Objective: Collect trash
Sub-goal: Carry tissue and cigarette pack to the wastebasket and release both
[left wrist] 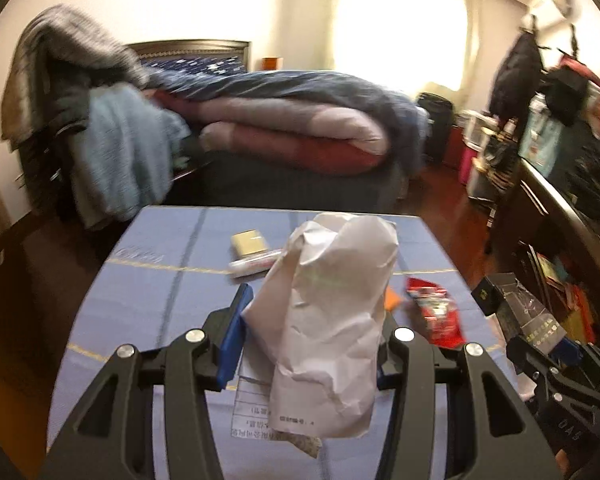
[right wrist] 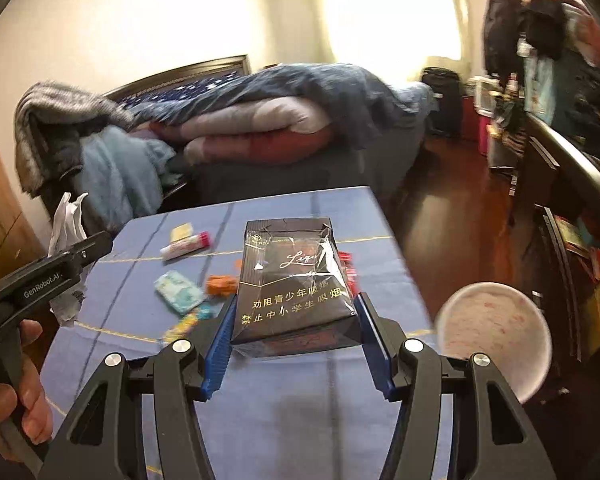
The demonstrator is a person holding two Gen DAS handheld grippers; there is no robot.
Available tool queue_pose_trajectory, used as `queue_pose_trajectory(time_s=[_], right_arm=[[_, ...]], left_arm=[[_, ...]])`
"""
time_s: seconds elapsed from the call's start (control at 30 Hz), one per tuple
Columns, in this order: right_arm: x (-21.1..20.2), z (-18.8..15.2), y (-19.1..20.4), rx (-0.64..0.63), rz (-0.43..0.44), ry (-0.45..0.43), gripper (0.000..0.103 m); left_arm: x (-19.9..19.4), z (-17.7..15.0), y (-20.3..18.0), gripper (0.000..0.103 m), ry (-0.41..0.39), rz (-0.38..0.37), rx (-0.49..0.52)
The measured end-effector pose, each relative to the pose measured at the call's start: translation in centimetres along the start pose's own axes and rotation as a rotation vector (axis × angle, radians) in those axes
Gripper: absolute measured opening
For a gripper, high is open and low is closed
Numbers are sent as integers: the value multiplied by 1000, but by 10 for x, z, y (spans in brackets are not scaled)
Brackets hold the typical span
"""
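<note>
Left gripper (left wrist: 312,336) is clamping crumpled paper (left wrist: 328,312); right gripper (right wrist: 296,336) is gripping the cigarette pack (right wrist: 296,284); both (loaded) are needing release into the near-right bin (right wrist: 496,332).

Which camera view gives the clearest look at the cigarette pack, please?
The right wrist view: the cigarette pack sits centred in the right gripper, lettering legible. The left wrist view shows only its dark, blurred corner at the right edge.
</note>
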State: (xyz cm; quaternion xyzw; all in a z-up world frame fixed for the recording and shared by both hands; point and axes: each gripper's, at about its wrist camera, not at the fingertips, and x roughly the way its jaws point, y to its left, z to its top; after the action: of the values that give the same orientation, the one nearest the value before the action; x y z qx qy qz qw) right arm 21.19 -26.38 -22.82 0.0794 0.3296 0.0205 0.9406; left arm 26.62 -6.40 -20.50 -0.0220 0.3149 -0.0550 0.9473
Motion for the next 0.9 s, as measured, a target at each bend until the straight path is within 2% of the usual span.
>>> queue_pose_trajectory(time_s=[0.5,0.7,0.9], right_arm=[[-26,-24,-138,209,-236,-22,58],[-13,-38,-190,282,-318,10,58],[4,-52,-228,321,-362,48,58]], left_arm=[[25,-16,-164,49,20,-207,246],[51,-26,-217,49,63,-311,317],[84,-36,-264,49,115,-409,367]])
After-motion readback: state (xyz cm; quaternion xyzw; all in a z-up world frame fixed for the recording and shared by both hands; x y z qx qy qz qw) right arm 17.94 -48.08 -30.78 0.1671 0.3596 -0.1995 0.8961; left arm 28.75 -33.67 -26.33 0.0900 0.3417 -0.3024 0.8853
